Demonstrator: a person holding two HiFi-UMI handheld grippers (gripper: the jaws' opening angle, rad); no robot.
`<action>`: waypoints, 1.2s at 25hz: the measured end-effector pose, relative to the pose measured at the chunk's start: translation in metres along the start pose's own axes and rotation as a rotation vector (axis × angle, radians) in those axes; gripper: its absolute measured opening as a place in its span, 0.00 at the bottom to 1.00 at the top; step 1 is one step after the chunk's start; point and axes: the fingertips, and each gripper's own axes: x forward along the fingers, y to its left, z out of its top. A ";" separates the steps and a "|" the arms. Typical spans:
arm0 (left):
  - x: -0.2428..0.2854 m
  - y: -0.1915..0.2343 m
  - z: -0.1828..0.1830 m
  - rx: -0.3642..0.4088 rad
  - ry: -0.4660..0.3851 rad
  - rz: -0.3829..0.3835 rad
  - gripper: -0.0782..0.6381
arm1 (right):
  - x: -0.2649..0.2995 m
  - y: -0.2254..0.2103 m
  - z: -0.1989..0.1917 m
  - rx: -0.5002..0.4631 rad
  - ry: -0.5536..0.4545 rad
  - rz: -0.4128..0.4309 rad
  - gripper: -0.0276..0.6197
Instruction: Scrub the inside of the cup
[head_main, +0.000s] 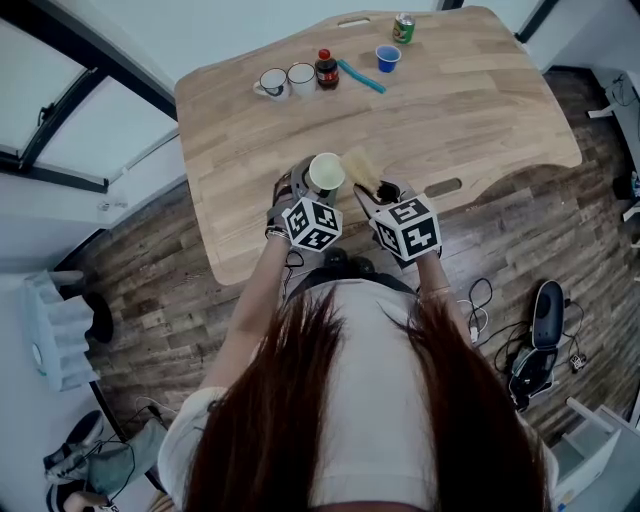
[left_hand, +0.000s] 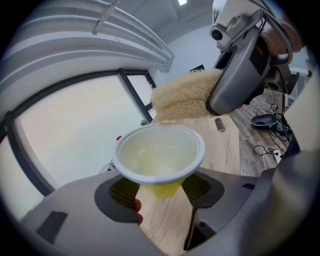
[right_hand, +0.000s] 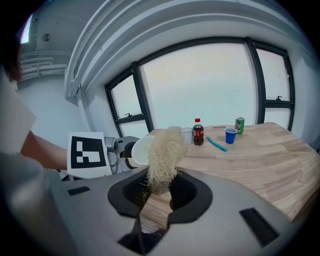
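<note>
Indoors, cup (head_main: 326, 172) above wooden table (head_main: 470, 110), plank floor (head_main: 170, 300), large windows (right_hand: 200, 85).

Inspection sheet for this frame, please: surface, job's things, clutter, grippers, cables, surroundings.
Surface: wooden table, light planks.
Job's things: cup held off the table and looking empty; scrubber beside its rim, not inside.
Clutter: along the far edge, mug, white cup, bottle, blue tool, blue cup, can.
Grippers: left gripper jaws shut on the cup's lower part; right gripper jaws shut on the scrubber.
Cables: loose cables on the floor at the person's right; nothing seen on the table.
Surroundings: plank floor, windows, black device on the floor.
</note>
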 end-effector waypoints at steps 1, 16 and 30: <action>0.000 0.000 0.001 0.008 0.000 0.002 0.48 | 0.000 0.002 0.000 -0.006 0.002 0.006 0.19; 0.001 0.002 0.012 0.176 0.017 0.028 0.48 | 0.001 0.020 -0.005 -0.092 0.071 0.052 0.19; 0.007 0.000 0.018 0.358 0.014 0.045 0.48 | 0.011 0.026 -0.011 -0.136 0.158 0.090 0.19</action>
